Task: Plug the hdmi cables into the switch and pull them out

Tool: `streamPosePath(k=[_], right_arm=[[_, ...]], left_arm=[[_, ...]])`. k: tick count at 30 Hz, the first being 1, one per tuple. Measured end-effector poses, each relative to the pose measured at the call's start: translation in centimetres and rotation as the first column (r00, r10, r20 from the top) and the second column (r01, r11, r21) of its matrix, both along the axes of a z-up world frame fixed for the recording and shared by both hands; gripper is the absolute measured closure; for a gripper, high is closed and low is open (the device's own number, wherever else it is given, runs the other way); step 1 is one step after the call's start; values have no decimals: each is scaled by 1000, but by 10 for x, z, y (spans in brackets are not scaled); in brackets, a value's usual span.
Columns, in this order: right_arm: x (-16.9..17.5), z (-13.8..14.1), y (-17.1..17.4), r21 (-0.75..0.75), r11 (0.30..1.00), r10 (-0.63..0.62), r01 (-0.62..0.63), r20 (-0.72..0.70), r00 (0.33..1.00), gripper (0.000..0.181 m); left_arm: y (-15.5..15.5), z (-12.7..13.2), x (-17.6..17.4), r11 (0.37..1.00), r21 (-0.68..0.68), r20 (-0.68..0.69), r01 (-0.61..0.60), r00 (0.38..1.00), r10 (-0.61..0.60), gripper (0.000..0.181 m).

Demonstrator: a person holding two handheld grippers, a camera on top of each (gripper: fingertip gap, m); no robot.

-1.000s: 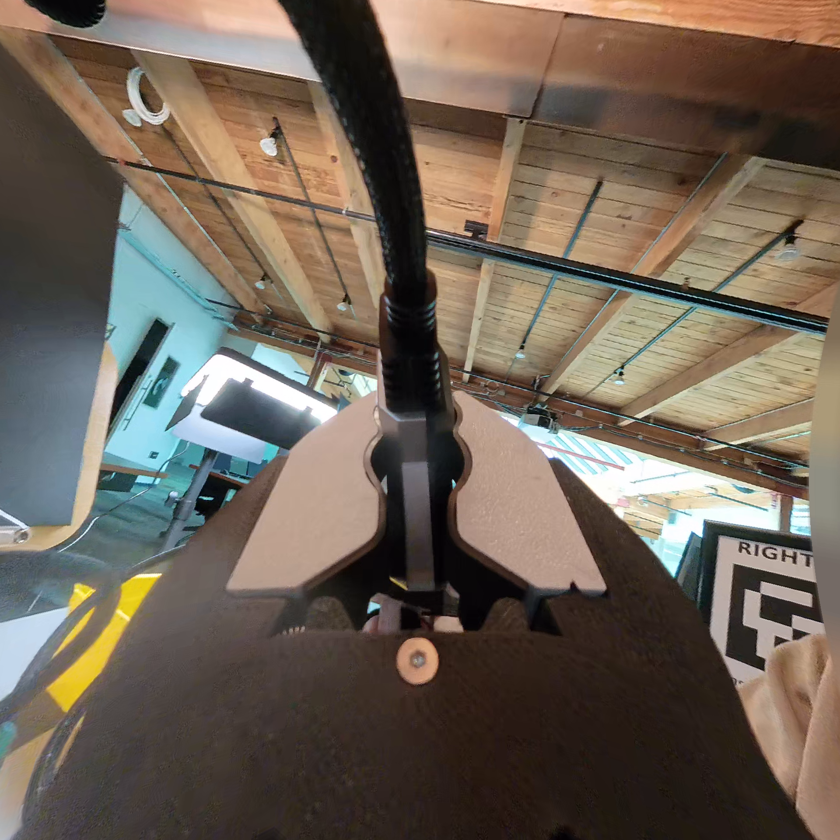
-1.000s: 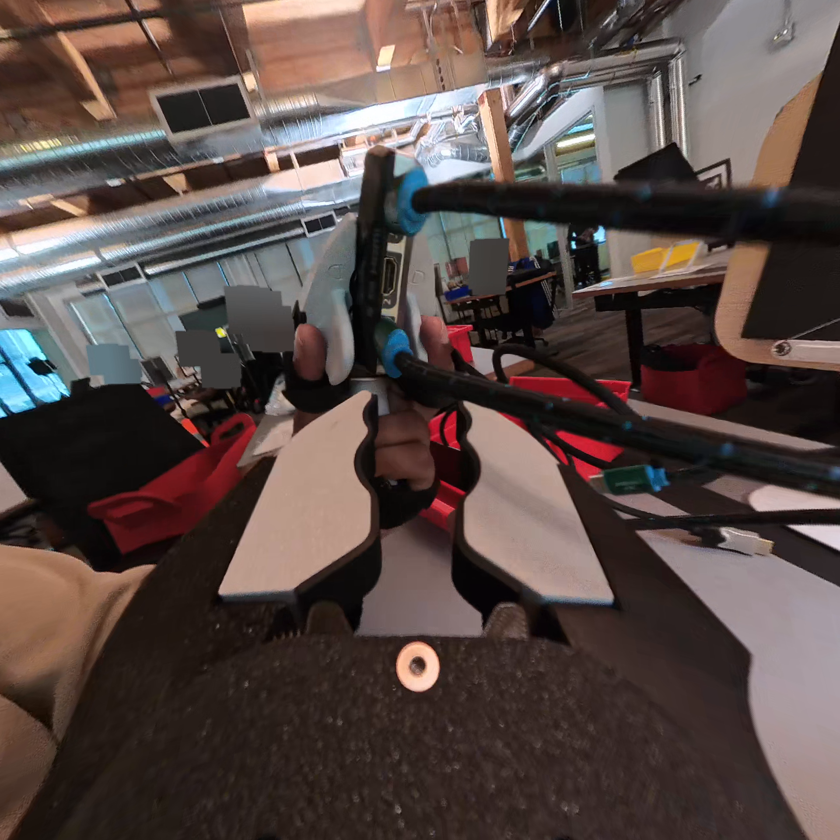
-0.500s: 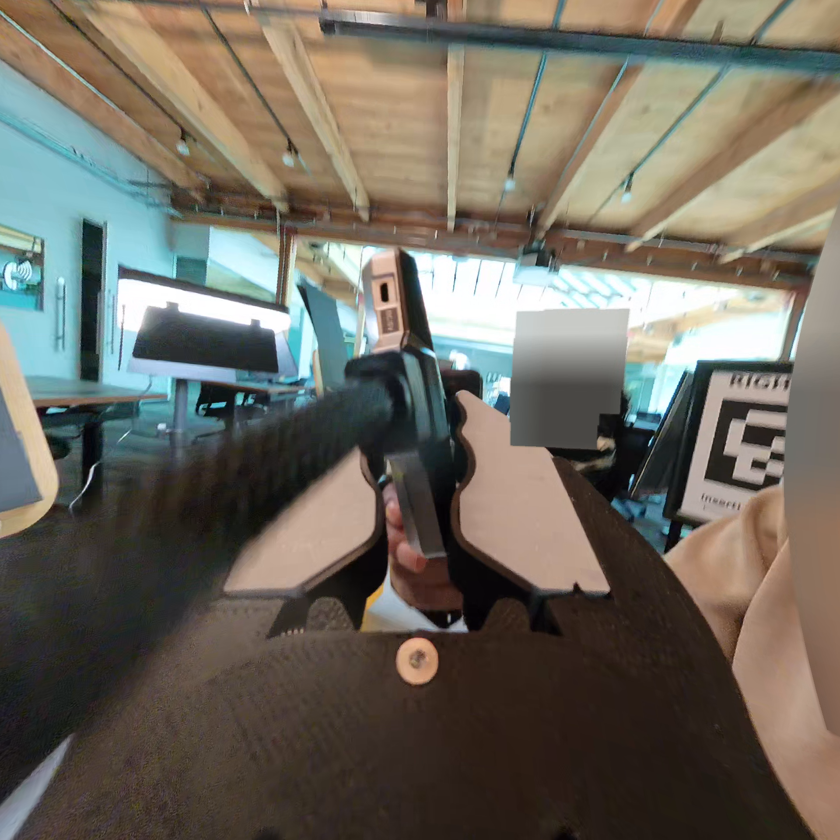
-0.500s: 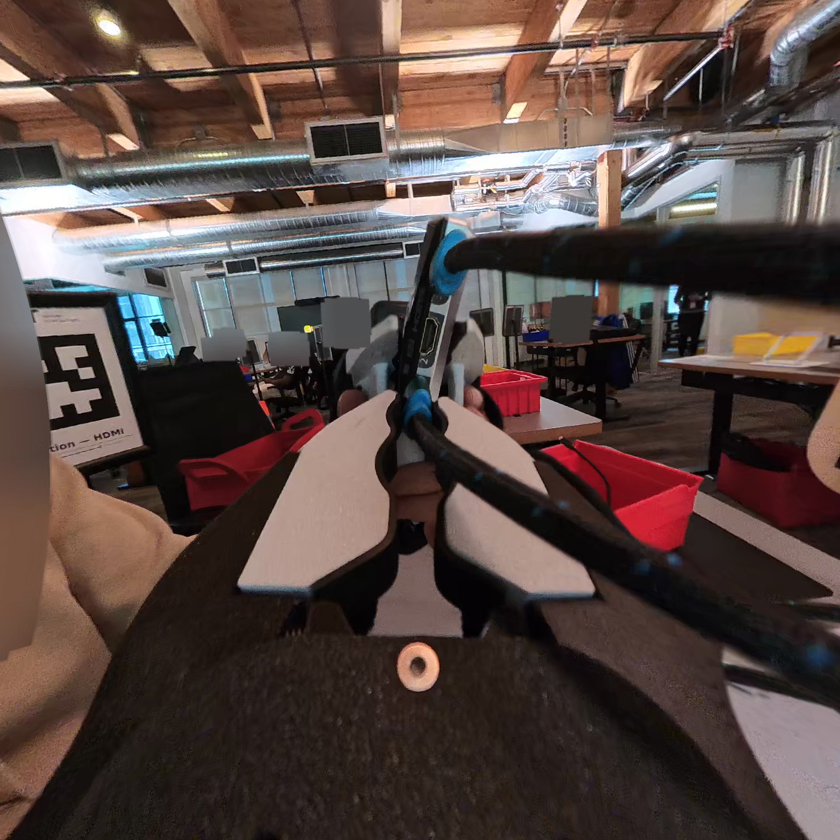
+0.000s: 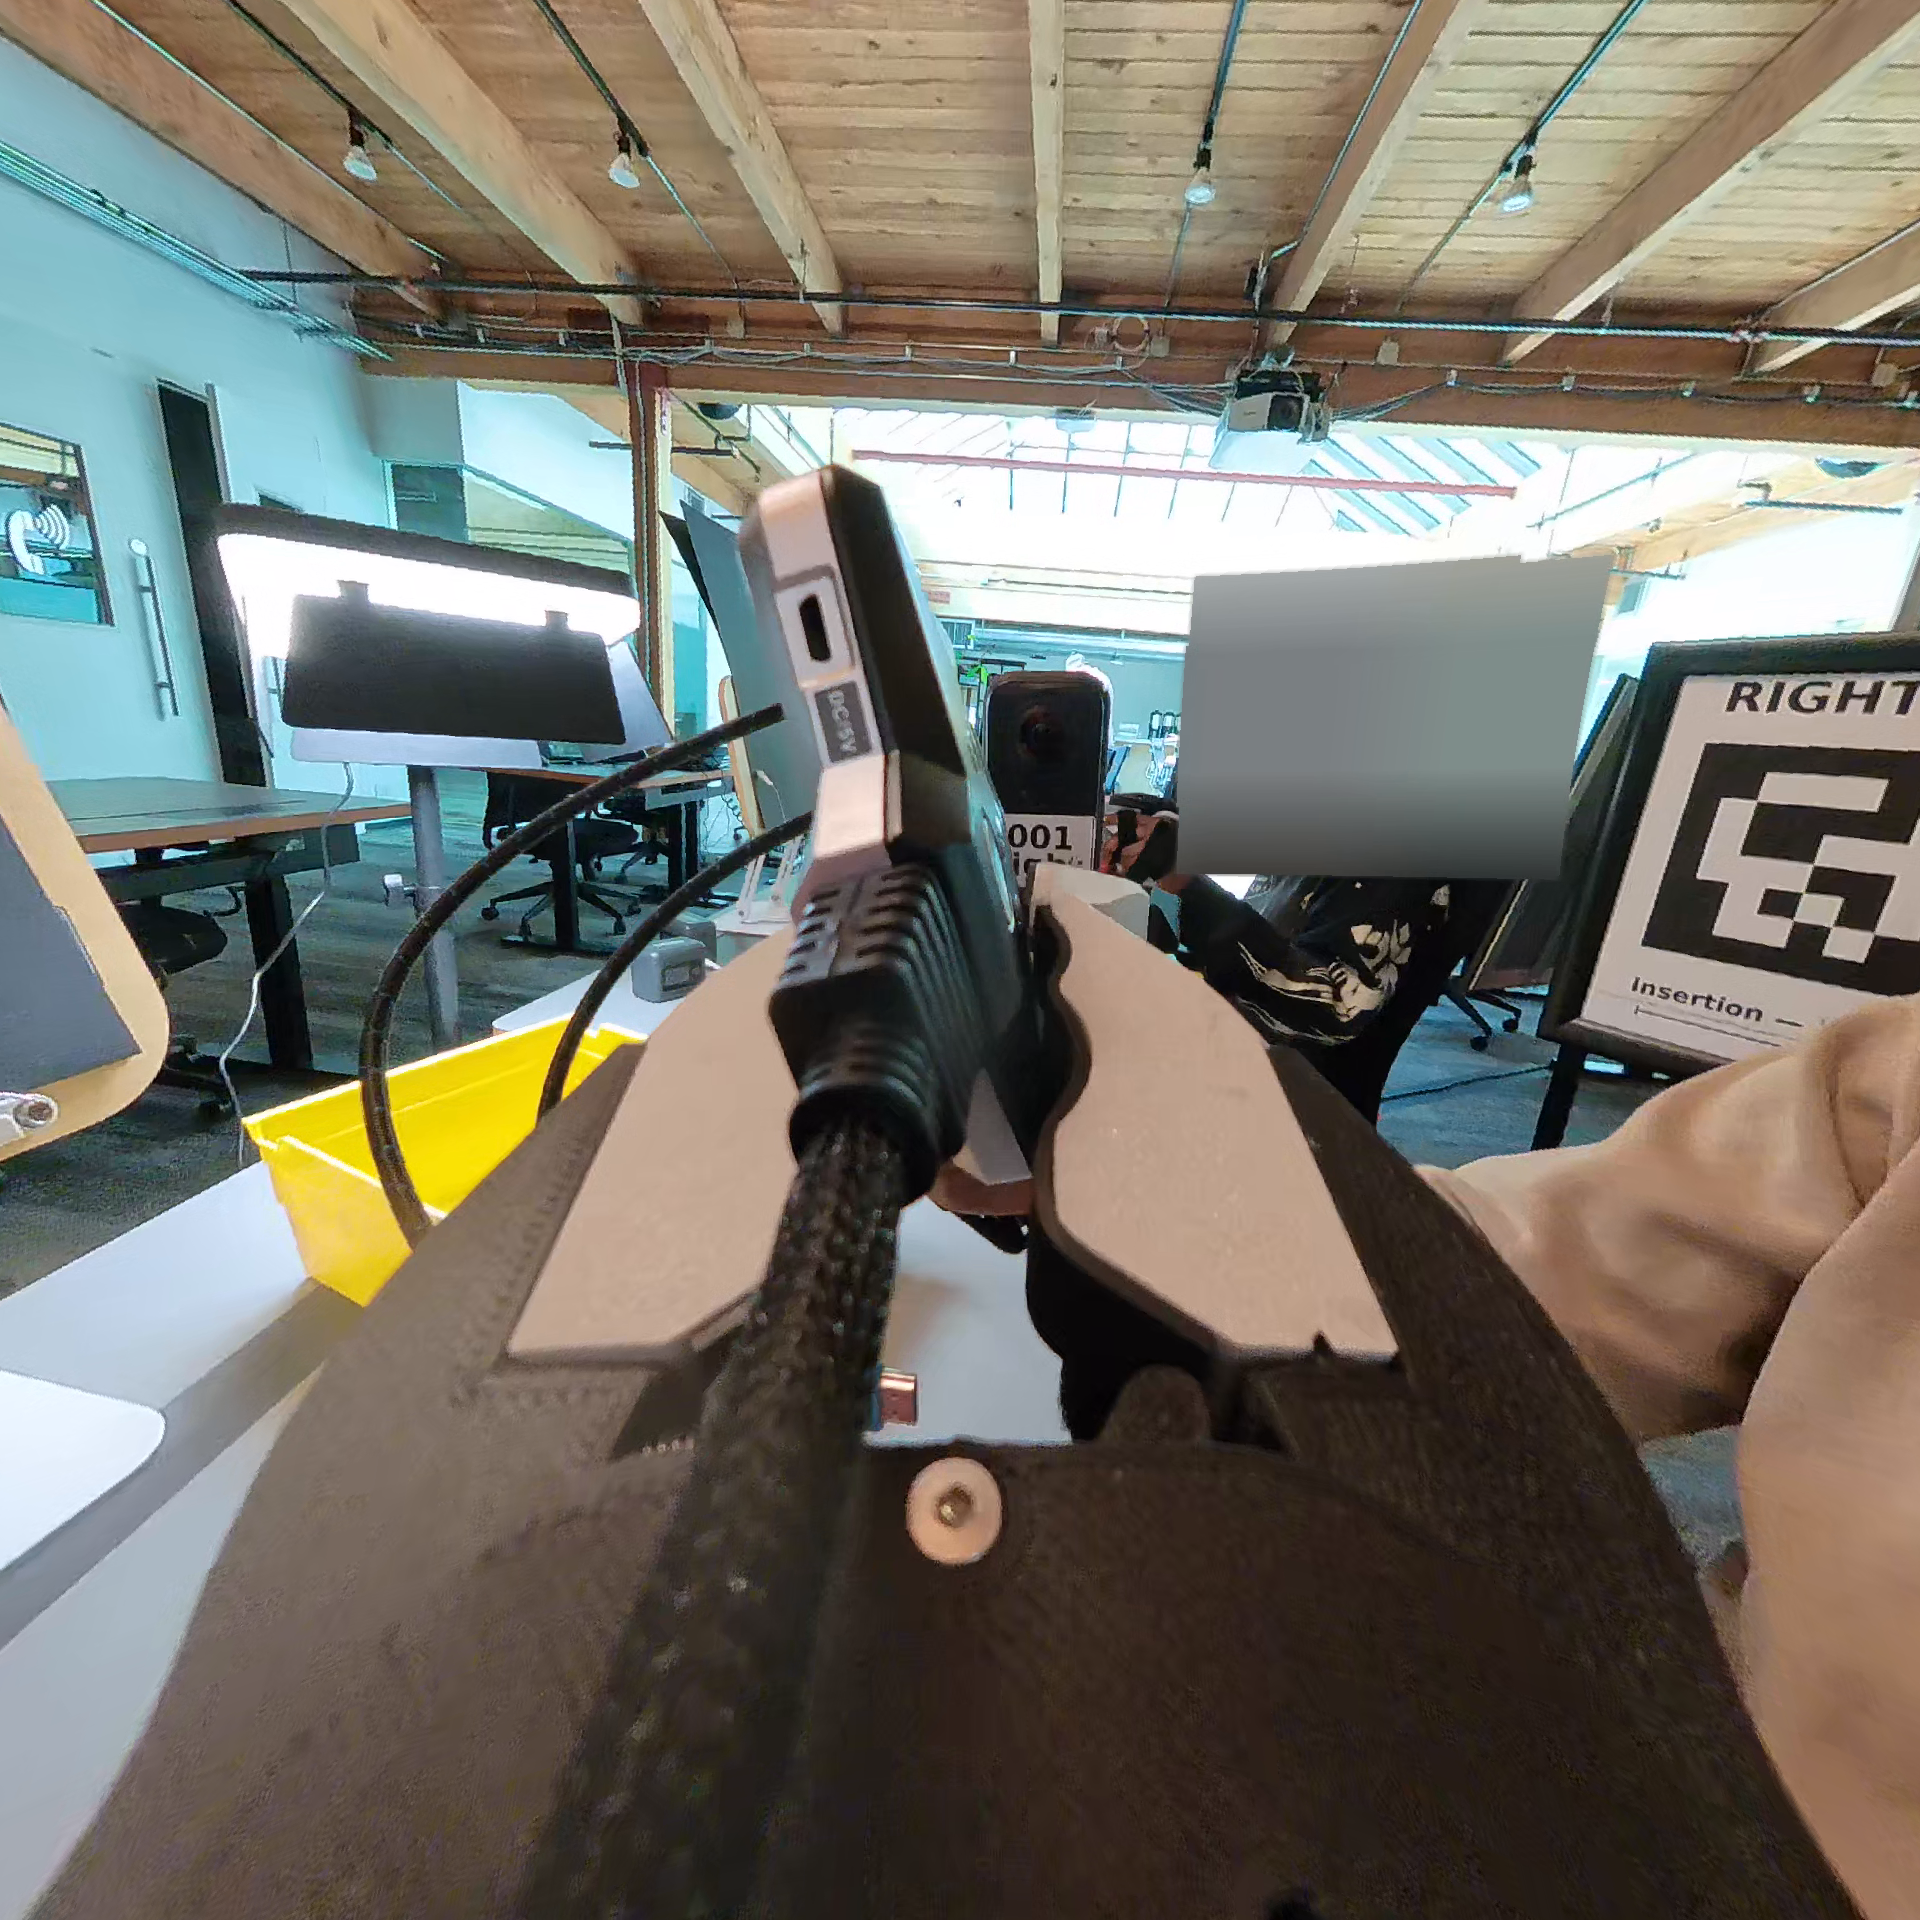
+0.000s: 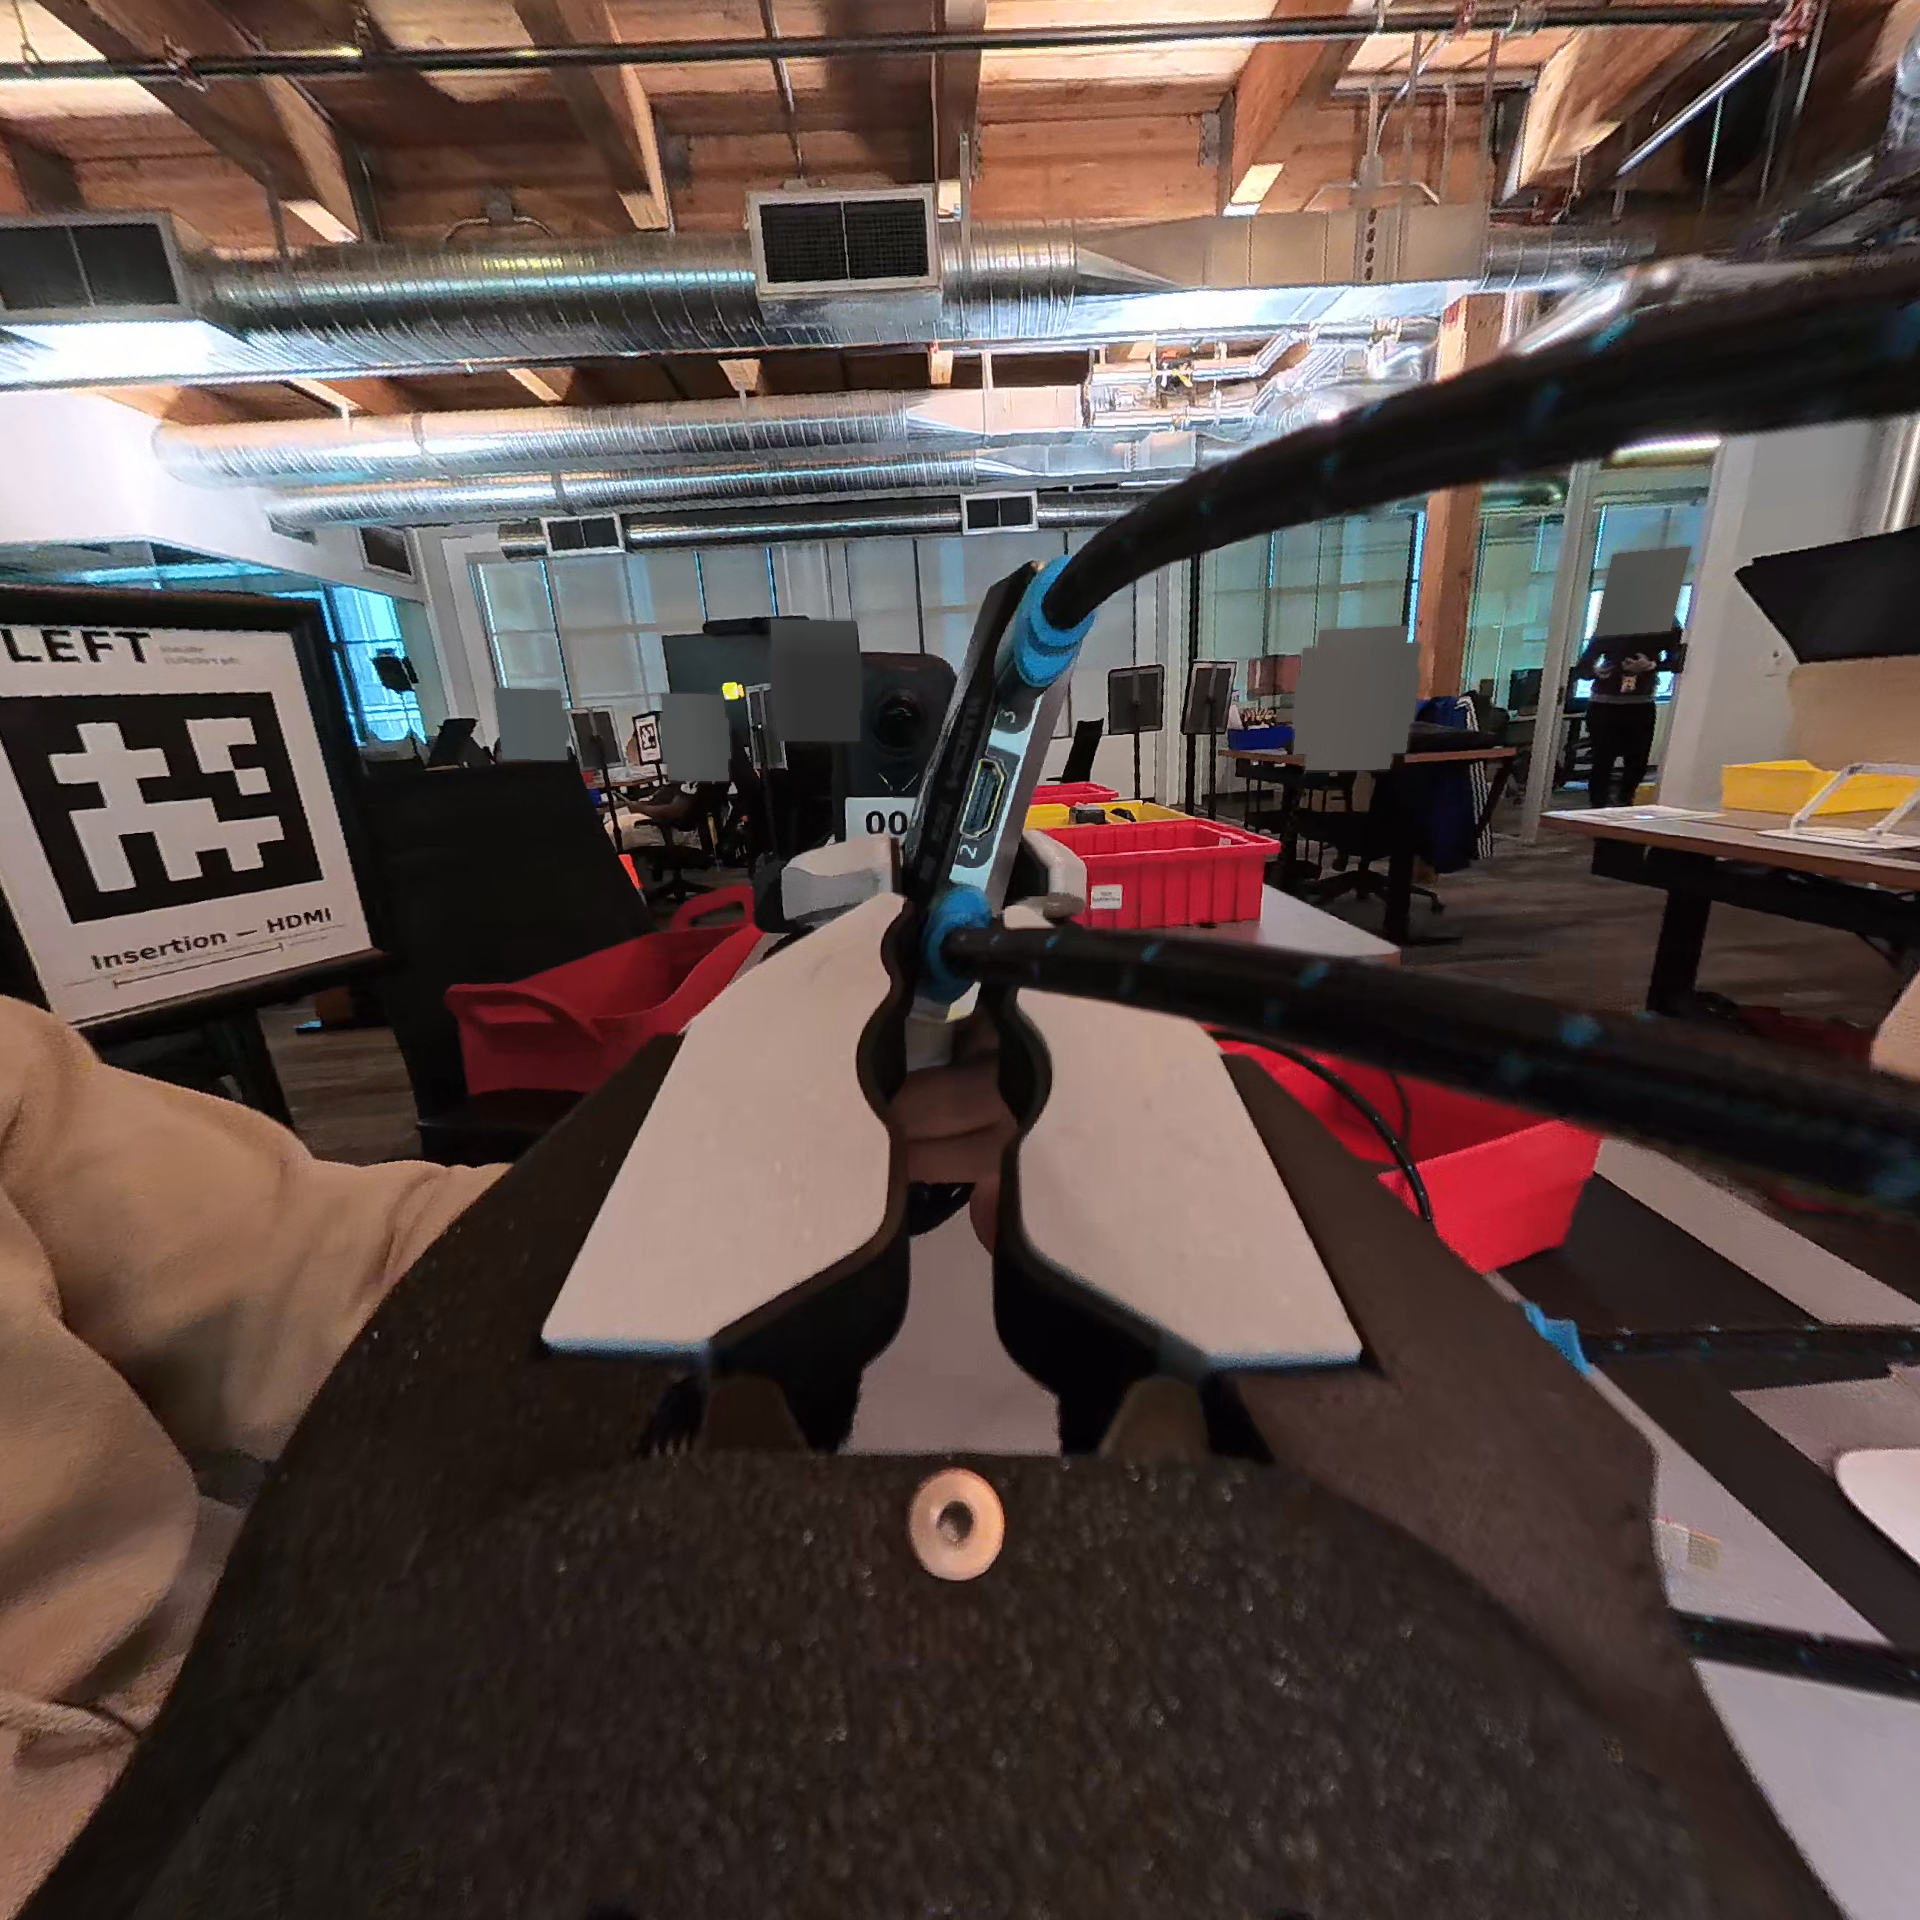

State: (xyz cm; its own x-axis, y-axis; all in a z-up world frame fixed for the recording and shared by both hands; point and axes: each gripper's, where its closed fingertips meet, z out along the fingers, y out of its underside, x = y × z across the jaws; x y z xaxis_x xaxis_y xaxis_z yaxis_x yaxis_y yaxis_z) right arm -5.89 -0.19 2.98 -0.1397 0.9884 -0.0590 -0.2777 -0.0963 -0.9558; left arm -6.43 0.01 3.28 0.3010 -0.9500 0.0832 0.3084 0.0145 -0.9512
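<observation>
My left gripper [image 5: 971, 997] clamped on HDMI switch [image 5: 883, 727] at frame centre, black braided cable [image 5: 821, 1247] plugged in. My right gripper [image 6: 951, 997] clamps switch's opposite edge, two blue-collared cables [image 6: 1351, 1018] attached.

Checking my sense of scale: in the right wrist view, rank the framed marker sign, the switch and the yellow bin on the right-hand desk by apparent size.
1. Framed marker sign.
2. Switch, enlarged by nearness to the camera.
3. Yellow bin, far off.
</observation>
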Motion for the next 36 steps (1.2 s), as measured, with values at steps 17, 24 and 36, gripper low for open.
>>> streamPosePath(k=[17, 24, 36], right_arm=[[-3, -56, 44, -92, 996, -9, 20, 127, 992, 170], [4, -46, 21, -33, 996, 82, -78, 129, 988, 170], [8, -52, 35, -12, 997, 76, -75, 122, 990, 170]], left_arm=[[44, -51, -1, 996, -41, -60, 82, 995, -85, 155], [20, -40, 8, 995, 97, -157, 8, 988, 7, 155], [33, -47, 10, 997, 75, -157, 29, 988, -17, 157]])
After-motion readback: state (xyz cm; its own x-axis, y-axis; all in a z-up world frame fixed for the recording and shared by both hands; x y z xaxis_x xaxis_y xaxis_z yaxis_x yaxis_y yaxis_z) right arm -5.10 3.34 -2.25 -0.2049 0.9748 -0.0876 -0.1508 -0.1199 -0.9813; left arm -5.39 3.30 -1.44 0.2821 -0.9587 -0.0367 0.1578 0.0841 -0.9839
